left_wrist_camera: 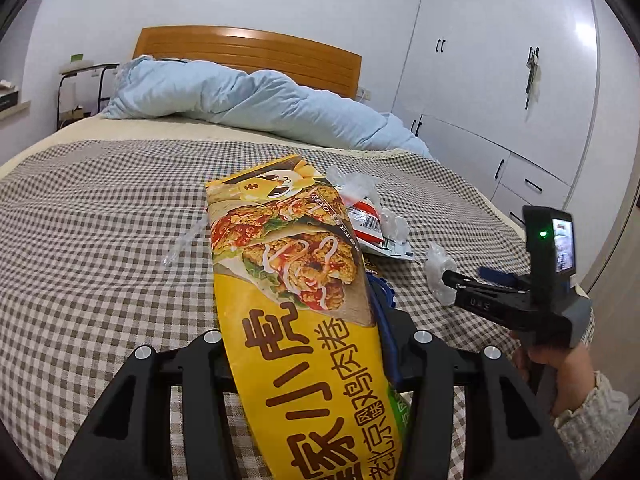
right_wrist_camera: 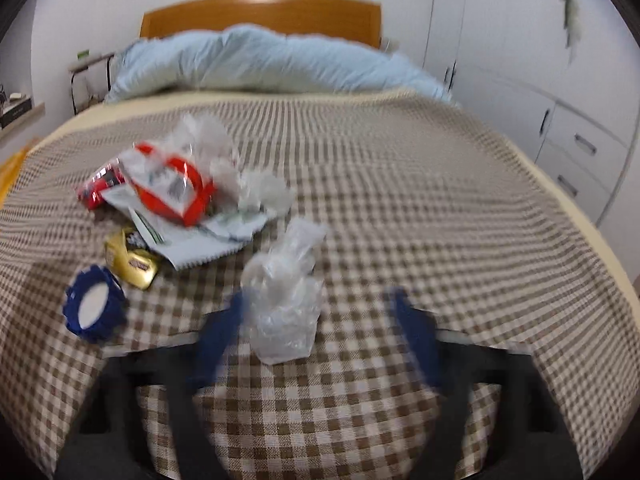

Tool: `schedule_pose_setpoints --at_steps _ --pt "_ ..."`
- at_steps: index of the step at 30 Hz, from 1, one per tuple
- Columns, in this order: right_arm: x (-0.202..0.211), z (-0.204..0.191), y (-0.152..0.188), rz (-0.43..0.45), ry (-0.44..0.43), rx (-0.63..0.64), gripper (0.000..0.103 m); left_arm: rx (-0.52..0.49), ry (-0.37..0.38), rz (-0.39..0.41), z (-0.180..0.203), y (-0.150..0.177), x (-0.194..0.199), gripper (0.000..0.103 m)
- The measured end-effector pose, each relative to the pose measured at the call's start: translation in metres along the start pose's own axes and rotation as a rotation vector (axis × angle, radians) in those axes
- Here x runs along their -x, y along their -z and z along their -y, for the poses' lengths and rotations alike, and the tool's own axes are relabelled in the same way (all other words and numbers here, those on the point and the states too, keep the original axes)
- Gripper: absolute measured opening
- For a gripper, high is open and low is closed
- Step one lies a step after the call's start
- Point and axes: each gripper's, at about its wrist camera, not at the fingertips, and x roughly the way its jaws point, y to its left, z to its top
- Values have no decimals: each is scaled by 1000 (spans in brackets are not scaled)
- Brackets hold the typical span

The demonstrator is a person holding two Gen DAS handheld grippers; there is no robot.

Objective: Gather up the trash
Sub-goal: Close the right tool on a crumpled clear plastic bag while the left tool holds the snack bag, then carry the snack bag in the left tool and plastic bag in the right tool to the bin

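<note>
My left gripper (left_wrist_camera: 308, 344) is shut on a long yellow chicken-wrap food wrapper (left_wrist_camera: 292, 280) and holds it above the checked bedspread (left_wrist_camera: 100, 220). My right gripper (right_wrist_camera: 320, 312) is open, its blue fingers (right_wrist_camera: 224, 332) on either side of a crumpled clear plastic bag (right_wrist_camera: 284, 304) lying on the bed; the view is blurred. The right gripper also shows in the left wrist view (left_wrist_camera: 452, 280), next to that clear bag (left_wrist_camera: 436, 268). A pile of trash lies left of it: a red-and-white wrapper (right_wrist_camera: 172, 184), a gold wrapper (right_wrist_camera: 132, 260) and a blue ring-shaped lid (right_wrist_camera: 94, 306).
A rumpled light blue duvet (left_wrist_camera: 248, 96) lies along the wooden headboard (left_wrist_camera: 248, 52). White wardrobes (left_wrist_camera: 500, 72) stand on the right. A small side table (left_wrist_camera: 84, 76) stands at the far left. A clear plastic strip (left_wrist_camera: 184, 240) lies on the bedspread.
</note>
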Motion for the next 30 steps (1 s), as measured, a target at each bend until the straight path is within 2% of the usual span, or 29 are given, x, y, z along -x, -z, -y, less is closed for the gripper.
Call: schedule_pose_setpoints --at_steps 1,2,3,11,19,30 --pt "-2 3 1 -11 -30 -13 34 1 3 -1 0 0 0 46" --pt "-2 8 2 -12 -49 -37 18 2 5 -2 -1 -1 -1 46" --pt "0 11 2 -1 -51 -54 17 3 6 -3 -2 -1 -1 46" --pt "26 14 9 103 -34 -75 14 25 12 9 -6 -3 -1 47" --pt "56 10 1 191 -44 -54 14 3 17 30 -6 0 7 47" --pt "135 4 -1 358 -99 -7 14 -39 45 78 5 5 41 47"
